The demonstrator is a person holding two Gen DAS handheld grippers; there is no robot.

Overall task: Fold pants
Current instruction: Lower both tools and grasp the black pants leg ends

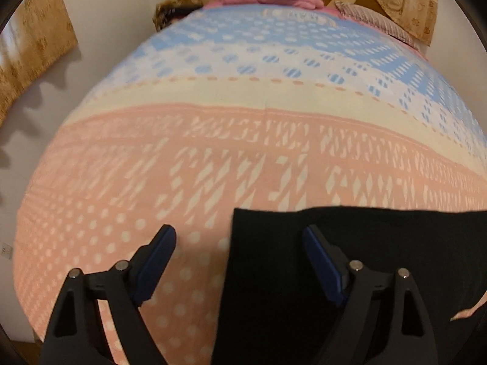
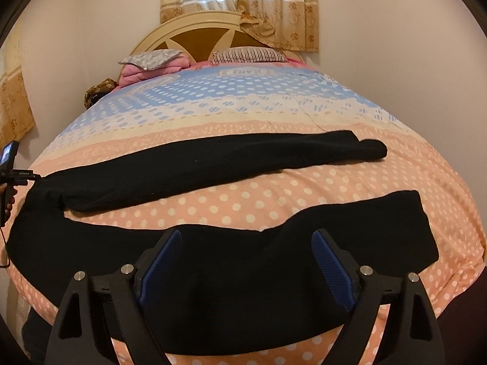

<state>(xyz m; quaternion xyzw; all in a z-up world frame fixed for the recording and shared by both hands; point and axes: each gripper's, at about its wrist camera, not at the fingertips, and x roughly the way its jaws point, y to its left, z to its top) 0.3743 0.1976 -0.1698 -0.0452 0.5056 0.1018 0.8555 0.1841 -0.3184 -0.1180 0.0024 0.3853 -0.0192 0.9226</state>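
Note:
Black pants point(image 2: 213, 164) lie spread flat on the bed, waist at the left, both legs running to the right, the near leg point(image 2: 350, 237) close to the bed's front edge. In the left wrist view the waist end point(image 1: 350, 258) fills the lower right. My left gripper point(image 1: 239, 237) is open and empty, above the waist's left edge, right finger over the black cloth. My right gripper point(image 2: 246, 240) is open and empty, above the near leg. The left gripper's handle point(image 2: 9, 164) shows at the far left of the right wrist view.
The bed point(image 2: 274, 112) has a pink, cream and blue dotted cover. Pillows point(image 2: 249, 54) and a pink folded blanket point(image 2: 143, 73) lie by the headboard point(image 2: 194, 35). Walls stand close on the left and right. A curtain point(image 2: 240, 6) hangs behind.

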